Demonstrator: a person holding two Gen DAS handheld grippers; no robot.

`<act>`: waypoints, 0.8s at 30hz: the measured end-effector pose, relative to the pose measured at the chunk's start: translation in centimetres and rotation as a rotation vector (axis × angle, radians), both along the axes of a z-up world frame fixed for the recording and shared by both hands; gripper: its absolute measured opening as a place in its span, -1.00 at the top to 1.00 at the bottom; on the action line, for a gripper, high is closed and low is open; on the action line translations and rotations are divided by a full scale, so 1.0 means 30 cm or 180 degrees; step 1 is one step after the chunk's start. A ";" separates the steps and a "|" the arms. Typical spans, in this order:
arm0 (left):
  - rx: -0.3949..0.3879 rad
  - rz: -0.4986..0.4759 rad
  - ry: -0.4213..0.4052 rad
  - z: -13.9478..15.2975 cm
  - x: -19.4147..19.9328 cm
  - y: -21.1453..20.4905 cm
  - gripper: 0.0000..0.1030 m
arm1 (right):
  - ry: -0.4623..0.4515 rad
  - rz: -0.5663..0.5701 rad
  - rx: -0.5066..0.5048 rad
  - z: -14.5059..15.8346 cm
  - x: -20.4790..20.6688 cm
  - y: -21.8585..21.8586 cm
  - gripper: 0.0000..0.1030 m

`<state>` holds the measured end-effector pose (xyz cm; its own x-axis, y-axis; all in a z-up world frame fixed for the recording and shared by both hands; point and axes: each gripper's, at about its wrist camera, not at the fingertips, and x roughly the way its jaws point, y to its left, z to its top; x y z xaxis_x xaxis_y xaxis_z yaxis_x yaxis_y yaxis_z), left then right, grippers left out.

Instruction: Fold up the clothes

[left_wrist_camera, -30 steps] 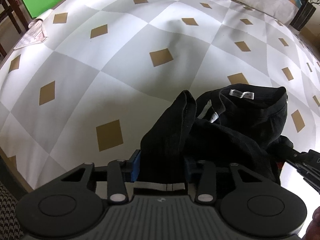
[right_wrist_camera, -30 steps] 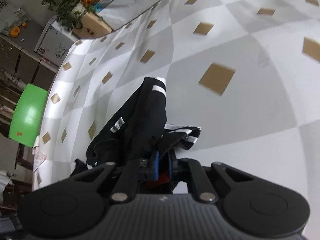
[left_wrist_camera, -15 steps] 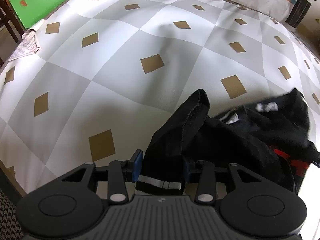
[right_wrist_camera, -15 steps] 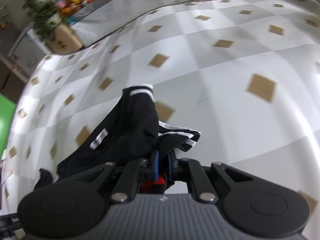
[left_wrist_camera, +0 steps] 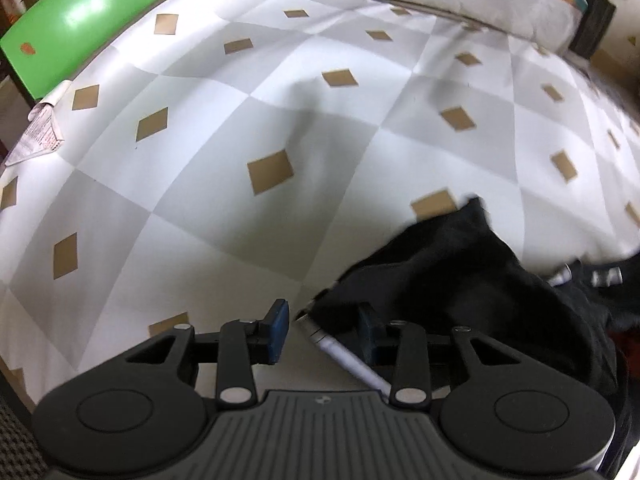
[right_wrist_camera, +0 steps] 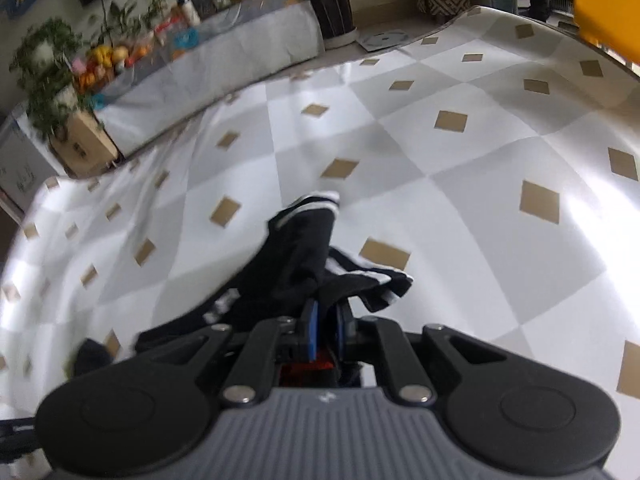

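A black garment (left_wrist_camera: 460, 280) with white stripes lies bunched on the chequered tablecloth (left_wrist_camera: 240, 100), to the right in the left wrist view. My left gripper (left_wrist_camera: 322, 330) is closing. Only the garment's white-edged hem (left_wrist_camera: 344, 354) lies slantwise between its blue pads. The left pad (left_wrist_camera: 278, 328) stands apart from the cloth and the right pad touches it. In the right wrist view the same garment (right_wrist_camera: 296, 260) hangs forward from my right gripper (right_wrist_camera: 326, 330), which is shut on a fold of it. A striped cuff (right_wrist_camera: 316, 200) points away over the table.
A green chair (left_wrist_camera: 76, 28) and some papers (left_wrist_camera: 38, 140) sit at the table's far left edge. Beyond the table stand a long low table with fruit and plants (right_wrist_camera: 200, 60), a cardboard box (right_wrist_camera: 84, 148) and a yellow chair (right_wrist_camera: 604, 28).
The garment has been drawn to the right, out of the left gripper's gap, so only its hem is left there. The right gripper has risen and swung, carrying the cloth.
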<state>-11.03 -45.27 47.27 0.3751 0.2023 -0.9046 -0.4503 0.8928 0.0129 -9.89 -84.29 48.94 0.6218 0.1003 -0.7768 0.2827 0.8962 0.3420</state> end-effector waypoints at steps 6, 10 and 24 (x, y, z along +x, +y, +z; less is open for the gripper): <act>-0.0368 -0.0094 -0.0142 0.038 0.020 -0.086 0.29 | 0.0120 0.0076 0.0011 0.002 -0.011 -0.058 0.44; -0.0650 -0.0256 -0.0183 0.048 0.029 -0.170 0.25 | 0.0183 0.0068 0.0139 -0.002 -0.021 -0.093 0.27; -0.1020 -0.0389 -0.0050 -0.007 0.061 -0.435 -0.13 | 0.0378 -0.0231 0.0348 -0.063 -0.017 -0.185 0.03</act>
